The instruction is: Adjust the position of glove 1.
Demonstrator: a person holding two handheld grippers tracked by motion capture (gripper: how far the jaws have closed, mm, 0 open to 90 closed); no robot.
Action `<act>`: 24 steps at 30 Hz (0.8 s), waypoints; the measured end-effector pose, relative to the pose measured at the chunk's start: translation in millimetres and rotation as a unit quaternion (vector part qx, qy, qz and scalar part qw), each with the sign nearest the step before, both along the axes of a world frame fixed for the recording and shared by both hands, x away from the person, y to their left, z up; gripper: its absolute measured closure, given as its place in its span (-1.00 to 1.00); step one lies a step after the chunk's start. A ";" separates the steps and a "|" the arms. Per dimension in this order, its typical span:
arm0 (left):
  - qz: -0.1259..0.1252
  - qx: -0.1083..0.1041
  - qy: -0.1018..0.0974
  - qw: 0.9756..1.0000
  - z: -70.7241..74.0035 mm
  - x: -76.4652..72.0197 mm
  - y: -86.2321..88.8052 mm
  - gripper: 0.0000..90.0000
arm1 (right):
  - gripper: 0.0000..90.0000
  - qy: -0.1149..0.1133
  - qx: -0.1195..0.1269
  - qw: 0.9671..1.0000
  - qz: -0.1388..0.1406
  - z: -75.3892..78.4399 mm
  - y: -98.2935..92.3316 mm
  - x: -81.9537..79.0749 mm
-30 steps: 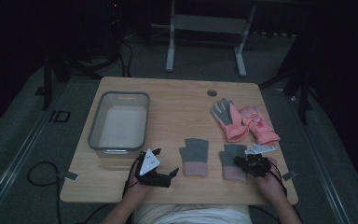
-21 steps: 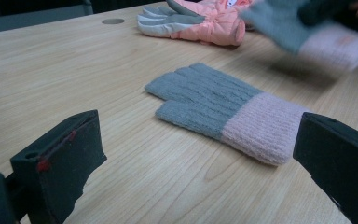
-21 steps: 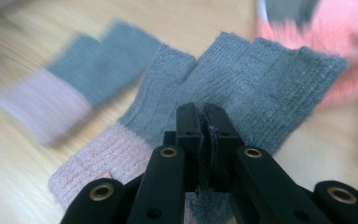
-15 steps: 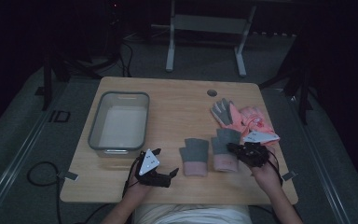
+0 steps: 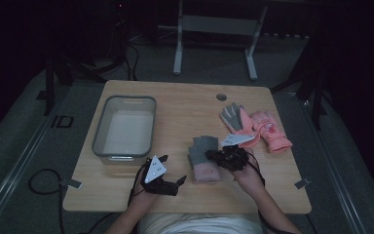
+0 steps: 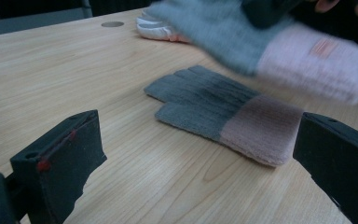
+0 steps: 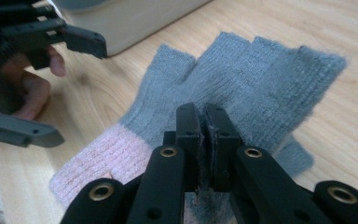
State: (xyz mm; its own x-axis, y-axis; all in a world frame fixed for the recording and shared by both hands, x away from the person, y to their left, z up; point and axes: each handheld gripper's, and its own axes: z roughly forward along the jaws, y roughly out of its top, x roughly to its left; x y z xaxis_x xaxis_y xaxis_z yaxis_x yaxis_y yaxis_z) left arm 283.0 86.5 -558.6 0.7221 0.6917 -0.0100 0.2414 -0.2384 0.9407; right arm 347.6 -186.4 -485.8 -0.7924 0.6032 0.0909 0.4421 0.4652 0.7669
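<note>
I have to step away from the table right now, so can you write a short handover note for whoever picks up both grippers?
Right gripper: shut on a grey-and-pink glove, held above its twin.
Left gripper: open, holding nothing, near the front edge of the table.
Twin glove: flat on the table in front of the left gripper.
Another pink pair lies at the right; a clear bin at the left has nothing in it.
Done: one glove lifted. Left: probably laying it on its twin.

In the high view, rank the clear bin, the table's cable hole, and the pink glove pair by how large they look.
1. Clear bin, plainly the largest.
2. Pink glove pair, lying at the table's right.
3. Cable hole, a small dark disc.
All three lie at a similar depth on the table, so nearness hardly skews the order.
</note>
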 end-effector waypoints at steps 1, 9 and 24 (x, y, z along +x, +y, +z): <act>0.000 0.000 0.000 1.000 0.0 -0.2 -0.1 -0.97 | 0.90 0.003 -0.003 1.000 0.001 -3.1 1.0 1.7; -0.004 0.005 -0.002 1.000 -0.1 -0.9 -1.5 -0.98 | 0.90 0.030 -0.013 0.999 -0.006 -26.2 0.9 11.6; -0.011 0.006 0.007 1.000 0.2 0.9 -1.2 -0.98 | 0.86 0.055 -0.015 0.998 -0.021 -50.8 2.3 18.2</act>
State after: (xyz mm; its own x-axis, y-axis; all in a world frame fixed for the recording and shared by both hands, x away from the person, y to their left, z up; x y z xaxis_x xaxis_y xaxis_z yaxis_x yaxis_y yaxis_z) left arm 283.9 85.3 -558.4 0.7365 0.6763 -0.0121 0.2493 -0.2549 0.9343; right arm 365.7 -184.1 -536.7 -0.7528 0.6390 0.1584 0.5429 0.4665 0.6983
